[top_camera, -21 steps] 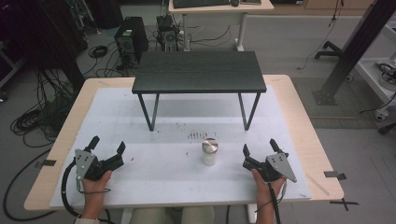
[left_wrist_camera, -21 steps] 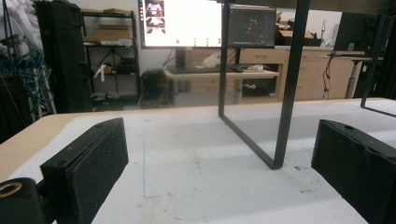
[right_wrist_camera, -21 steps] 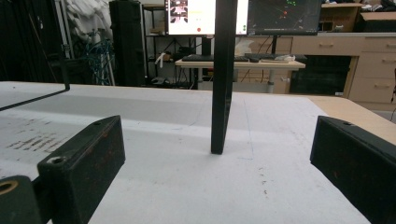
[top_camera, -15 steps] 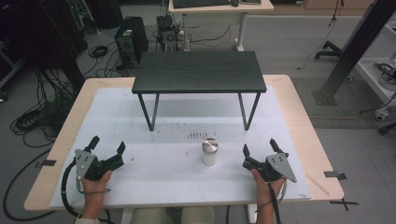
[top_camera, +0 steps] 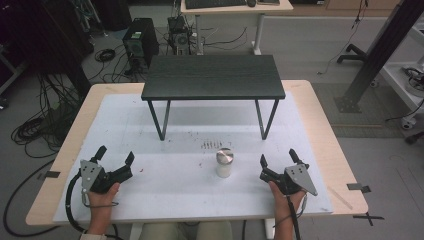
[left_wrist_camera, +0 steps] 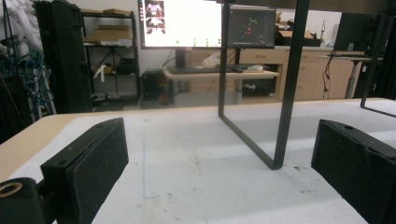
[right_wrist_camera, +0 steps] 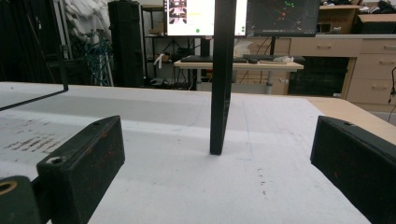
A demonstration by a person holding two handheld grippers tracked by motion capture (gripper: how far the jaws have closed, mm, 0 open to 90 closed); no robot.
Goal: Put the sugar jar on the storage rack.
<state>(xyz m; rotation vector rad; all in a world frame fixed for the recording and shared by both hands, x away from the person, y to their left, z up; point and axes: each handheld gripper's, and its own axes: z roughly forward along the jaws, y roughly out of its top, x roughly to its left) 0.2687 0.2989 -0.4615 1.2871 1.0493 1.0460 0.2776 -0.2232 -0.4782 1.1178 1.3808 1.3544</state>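
One canister stands between two wide-open, empty tools: left, right.

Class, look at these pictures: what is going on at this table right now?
A person holds a tool in each hand at the near edge of a white-topped table. The left tool and the right tool both rest open on the surface, gripping nothing. Between them, nearer the right one, a small white cup with a metal lid stands untouched, in front of a little black bench.
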